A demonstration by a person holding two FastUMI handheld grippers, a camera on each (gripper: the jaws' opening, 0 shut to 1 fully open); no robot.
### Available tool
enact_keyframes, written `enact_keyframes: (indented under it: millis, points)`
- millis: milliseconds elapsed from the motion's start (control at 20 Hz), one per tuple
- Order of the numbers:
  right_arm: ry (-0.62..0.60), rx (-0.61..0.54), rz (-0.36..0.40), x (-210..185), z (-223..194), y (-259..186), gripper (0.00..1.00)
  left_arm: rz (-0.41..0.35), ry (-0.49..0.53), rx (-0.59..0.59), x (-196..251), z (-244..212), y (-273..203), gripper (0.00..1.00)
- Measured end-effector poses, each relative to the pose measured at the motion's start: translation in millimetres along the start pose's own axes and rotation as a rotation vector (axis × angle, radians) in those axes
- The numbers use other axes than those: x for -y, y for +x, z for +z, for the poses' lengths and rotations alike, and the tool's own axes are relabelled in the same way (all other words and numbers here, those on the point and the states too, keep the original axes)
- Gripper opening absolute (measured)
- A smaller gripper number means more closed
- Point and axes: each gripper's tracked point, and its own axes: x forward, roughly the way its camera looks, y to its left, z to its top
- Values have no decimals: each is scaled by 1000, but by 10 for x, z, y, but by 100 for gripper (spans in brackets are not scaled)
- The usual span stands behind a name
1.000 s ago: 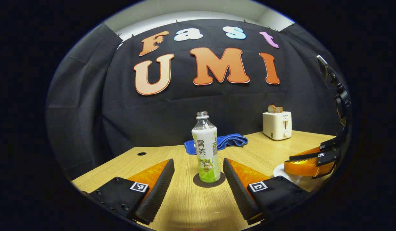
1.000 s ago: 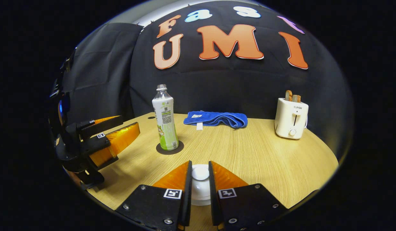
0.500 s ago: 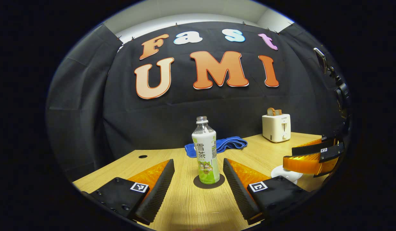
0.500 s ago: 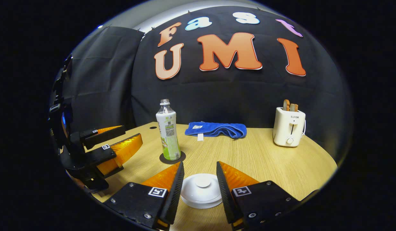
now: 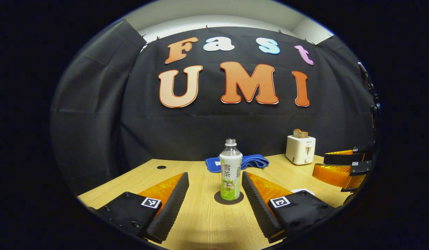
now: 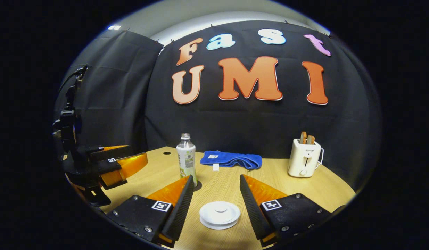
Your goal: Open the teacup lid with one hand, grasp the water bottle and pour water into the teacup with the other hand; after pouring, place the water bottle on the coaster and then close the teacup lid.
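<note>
Wooden tabletop (image 6: 290, 191) under both my tools: the water bottle (image 5: 230, 170) stands upright on its dark coaster (image 5: 229, 198), lined up between my left gripper (image 5: 214, 187)'s spread, empty fingers. My right gripper (image 6: 216, 189) is also released, the lidded white teacup (image 6: 219, 215) resting between its fingers, untouched.

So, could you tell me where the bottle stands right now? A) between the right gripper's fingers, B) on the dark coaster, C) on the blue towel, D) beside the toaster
B: the bottle stands upright on the dark coaster, ahead of the open left gripper, untouched by either finger.
</note>
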Motion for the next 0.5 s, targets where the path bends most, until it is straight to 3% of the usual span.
enact_keyframes:
  millis: [300,500]
  points:
    - [16,111,-79,140,261,-136,82,45,3,61,-181,253,-242,96]
    - [-2,153,-113,188,387,-252,82,32,38,131,-91,439,-391,98]
